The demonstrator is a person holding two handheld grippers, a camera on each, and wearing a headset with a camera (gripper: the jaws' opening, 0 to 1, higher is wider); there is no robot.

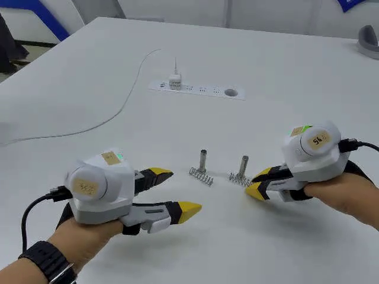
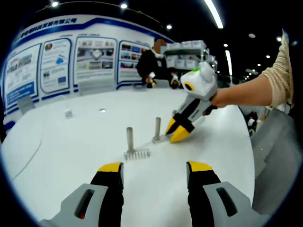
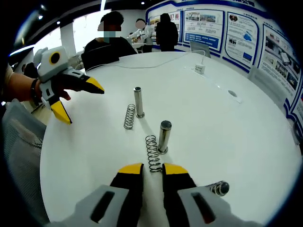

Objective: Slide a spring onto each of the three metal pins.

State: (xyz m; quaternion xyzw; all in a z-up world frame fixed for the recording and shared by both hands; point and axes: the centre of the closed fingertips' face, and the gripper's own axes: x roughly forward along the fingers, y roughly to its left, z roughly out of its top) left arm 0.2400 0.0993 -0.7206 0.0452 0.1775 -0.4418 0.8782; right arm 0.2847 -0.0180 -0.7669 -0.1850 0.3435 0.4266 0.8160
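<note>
My left gripper [image 1: 182, 190]: white body, black jaws, yellow tips.
My right gripper [image 1: 254, 184]: same scheme (green light on top).
Pins [image 1: 203, 160]: dull silver-grey.
Springs [image 1: 201, 176]: bright silver coils.
Table [image 1: 266, 65]: plain white.
Power strip [image 1: 198, 90]: white.
Watch strap [image 1: 44, 257] on my wrist: black.

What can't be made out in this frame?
1. Right gripper view: metal piece low right, half hidden by the right gripper; pin or spring unclear.
2. Same view: whether its fingers pinch the near spring; tips hide its end.
3. Left gripper view: wall posters, text too small.
</note>
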